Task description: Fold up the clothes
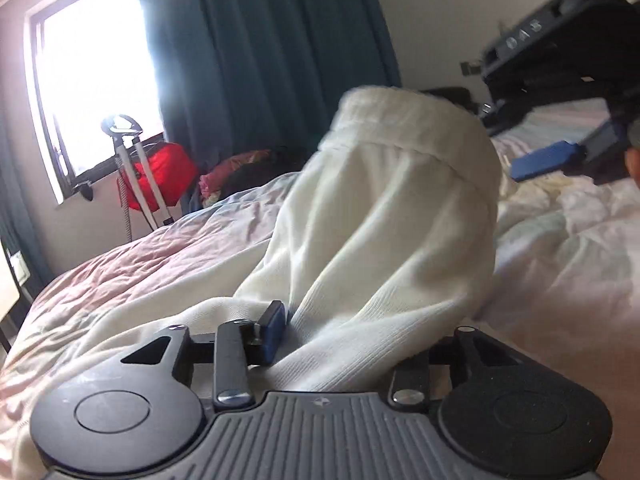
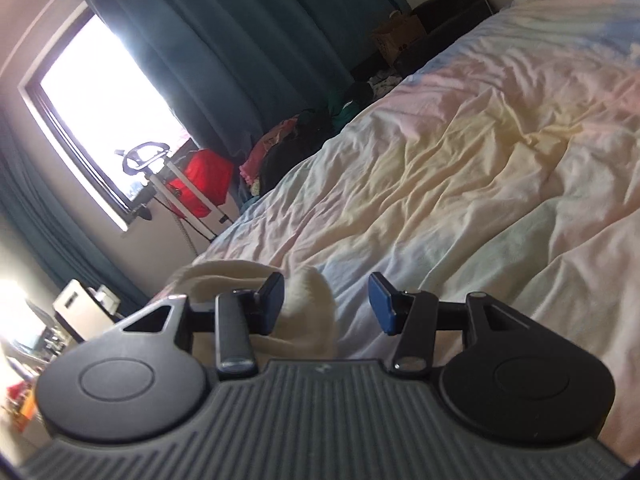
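A cream ribbed knit garment rises unfolded off the pastel bed; left gripper pinches it, right gripper gapes empty.

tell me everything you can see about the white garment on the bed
The white garment is a cream, soft ribbed knit with a thicker banded hem or cuff at its raised end. It is bunched, not folded, lifted into a hump above the pastel duvet, its lower part trailing on the bedding. The left gripper is buried in its folds, one blue pad showing, the other hidden. In the right wrist view, a fold lies by the open right gripper.
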A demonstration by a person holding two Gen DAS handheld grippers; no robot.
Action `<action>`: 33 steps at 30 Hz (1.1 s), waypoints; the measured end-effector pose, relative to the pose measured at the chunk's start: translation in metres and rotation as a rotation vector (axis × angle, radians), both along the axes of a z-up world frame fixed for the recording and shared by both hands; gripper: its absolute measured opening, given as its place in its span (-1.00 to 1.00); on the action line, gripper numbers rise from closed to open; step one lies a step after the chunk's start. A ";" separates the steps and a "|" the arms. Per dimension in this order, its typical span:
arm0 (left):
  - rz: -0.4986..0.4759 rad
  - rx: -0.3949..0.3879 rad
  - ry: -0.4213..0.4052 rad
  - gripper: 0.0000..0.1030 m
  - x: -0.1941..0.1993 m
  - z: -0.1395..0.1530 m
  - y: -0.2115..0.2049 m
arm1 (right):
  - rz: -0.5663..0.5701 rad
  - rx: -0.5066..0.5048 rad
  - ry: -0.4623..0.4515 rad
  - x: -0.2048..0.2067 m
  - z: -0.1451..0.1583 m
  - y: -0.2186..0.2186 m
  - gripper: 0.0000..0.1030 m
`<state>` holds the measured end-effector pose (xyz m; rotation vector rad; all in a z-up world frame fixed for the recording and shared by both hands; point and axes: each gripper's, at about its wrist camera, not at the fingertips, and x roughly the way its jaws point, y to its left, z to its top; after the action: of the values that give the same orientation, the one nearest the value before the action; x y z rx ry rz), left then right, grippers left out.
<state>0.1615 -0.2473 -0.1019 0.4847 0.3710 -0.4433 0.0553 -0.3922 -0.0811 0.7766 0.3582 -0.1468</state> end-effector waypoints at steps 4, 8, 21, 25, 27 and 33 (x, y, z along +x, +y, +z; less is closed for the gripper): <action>-0.056 0.086 0.032 0.30 0.000 0.006 0.021 | 0.014 0.116 -0.029 -0.003 -0.007 -0.004 -0.02; -0.011 0.107 0.037 0.45 -0.009 0.008 0.094 | 0.019 0.187 -0.043 -0.006 -0.011 -0.003 -0.02; 0.177 -0.058 0.001 0.55 -0.079 0.027 0.155 | 0.060 0.301 -0.035 -0.013 -0.014 0.003 0.81; 0.177 -0.078 0.021 0.55 -0.098 0.031 0.156 | 0.058 0.304 -0.010 -0.013 -0.022 0.015 0.81; 0.177 -0.088 0.032 0.55 -0.110 0.032 0.155 | 0.056 0.290 -0.005 -0.014 -0.023 0.019 0.81; 0.175 -0.095 0.042 0.55 -0.109 0.032 0.157 | 0.099 0.246 0.208 0.003 -0.047 0.032 0.83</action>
<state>0.0528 -0.0903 -0.0696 0.3478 0.4275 -0.2997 0.0585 -0.3605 -0.1281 0.9874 0.6187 -0.0914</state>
